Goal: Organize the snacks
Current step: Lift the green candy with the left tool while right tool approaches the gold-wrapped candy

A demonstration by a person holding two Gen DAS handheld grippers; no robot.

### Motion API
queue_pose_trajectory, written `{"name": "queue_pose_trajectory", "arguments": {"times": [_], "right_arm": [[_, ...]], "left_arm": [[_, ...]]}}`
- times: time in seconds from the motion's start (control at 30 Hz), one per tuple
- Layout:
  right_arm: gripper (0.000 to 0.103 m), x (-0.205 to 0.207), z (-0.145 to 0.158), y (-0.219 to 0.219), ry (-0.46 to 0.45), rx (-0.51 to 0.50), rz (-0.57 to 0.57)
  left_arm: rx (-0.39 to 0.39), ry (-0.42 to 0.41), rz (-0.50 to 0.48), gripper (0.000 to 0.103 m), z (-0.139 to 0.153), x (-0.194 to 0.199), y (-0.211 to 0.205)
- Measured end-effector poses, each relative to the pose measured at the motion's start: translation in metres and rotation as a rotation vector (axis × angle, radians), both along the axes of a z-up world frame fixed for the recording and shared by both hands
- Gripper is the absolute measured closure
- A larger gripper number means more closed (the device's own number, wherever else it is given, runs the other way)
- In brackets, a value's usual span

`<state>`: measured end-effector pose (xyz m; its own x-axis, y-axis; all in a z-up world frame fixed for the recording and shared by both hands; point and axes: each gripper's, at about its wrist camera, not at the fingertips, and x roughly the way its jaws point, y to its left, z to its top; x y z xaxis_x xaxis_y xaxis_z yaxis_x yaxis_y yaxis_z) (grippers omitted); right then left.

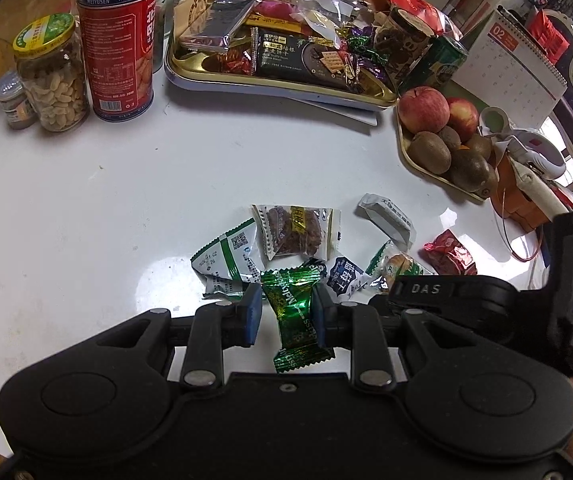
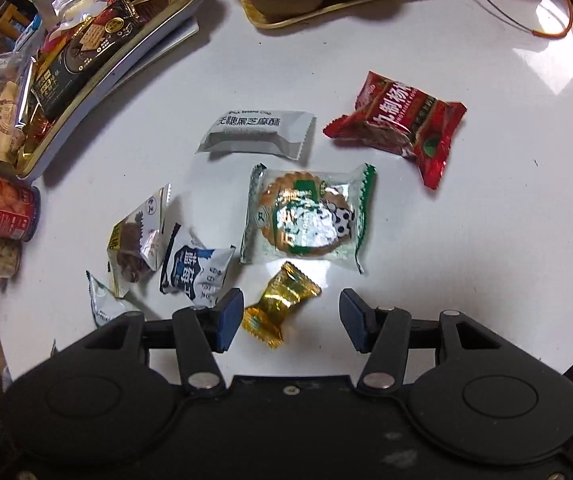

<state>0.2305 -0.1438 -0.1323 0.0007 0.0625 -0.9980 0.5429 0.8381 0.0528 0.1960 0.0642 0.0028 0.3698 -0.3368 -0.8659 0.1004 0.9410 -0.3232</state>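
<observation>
My left gripper (image 1: 287, 312) is shut on a green foil candy (image 1: 292, 312), held just above the white table. Several loose snack packets lie beyond it: a brown date packet (image 1: 296, 232), a green-white wrapper (image 1: 226, 258) and a white sesame packet (image 1: 388, 218). My right gripper (image 2: 291, 318) is open around a gold foil candy (image 2: 280, 304) that lies on the table nearer its left finger. Ahead of it lie a cookie packet (image 2: 306, 218), a red packet (image 2: 402, 124), a white sesame packet (image 2: 258, 132) and a blue-white packet (image 2: 192, 272).
A gold tray (image 1: 222, 74) full of snacks stands at the back; it also shows in the right wrist view (image 2: 98, 92). A red tin (image 1: 120, 44) and a nut jar (image 1: 52, 76) stand back left. A fruit tray (image 1: 440, 136) with apples and kiwis stands right.
</observation>
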Motion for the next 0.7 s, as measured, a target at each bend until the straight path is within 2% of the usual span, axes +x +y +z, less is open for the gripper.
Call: {"name": "queue_pose_trajectory", "arguments": {"times": [0.17,0.3,0.37,0.47,0.63,0.7], "right_arm": [[0.047,0.006,-0.015,0.005,0.066,-0.069,0.070],[0.047,-0.014,-0.006,-0.005,0.093,-0.059,0.129],[0.047,-0.021,0.002,-0.015,0.071,-0.055,0.129],[0.047,-0.026,0.014,-0.025,-0.012,-0.003,0.139],[0.051,-0.030,0.012,-0.020,-0.027,0.029,0.210],[0.054,-0.030,0.007,-0.017,-0.030,0.063,0.194]], "left_arm": [[0.011,-0.020,0.013,0.069,0.001,0.003,0.002],[0.001,-0.006,0.012,0.069,-0.001,0.004,0.002],[0.004,-0.002,0.008,0.069,-0.002,0.004,-0.001],[0.003,0.003,0.002,0.069,-0.003,0.003,-0.003],[0.015,0.007,0.003,0.069,-0.005,0.003,-0.003],[0.012,0.013,0.007,0.069,-0.006,0.003,-0.002]]}}
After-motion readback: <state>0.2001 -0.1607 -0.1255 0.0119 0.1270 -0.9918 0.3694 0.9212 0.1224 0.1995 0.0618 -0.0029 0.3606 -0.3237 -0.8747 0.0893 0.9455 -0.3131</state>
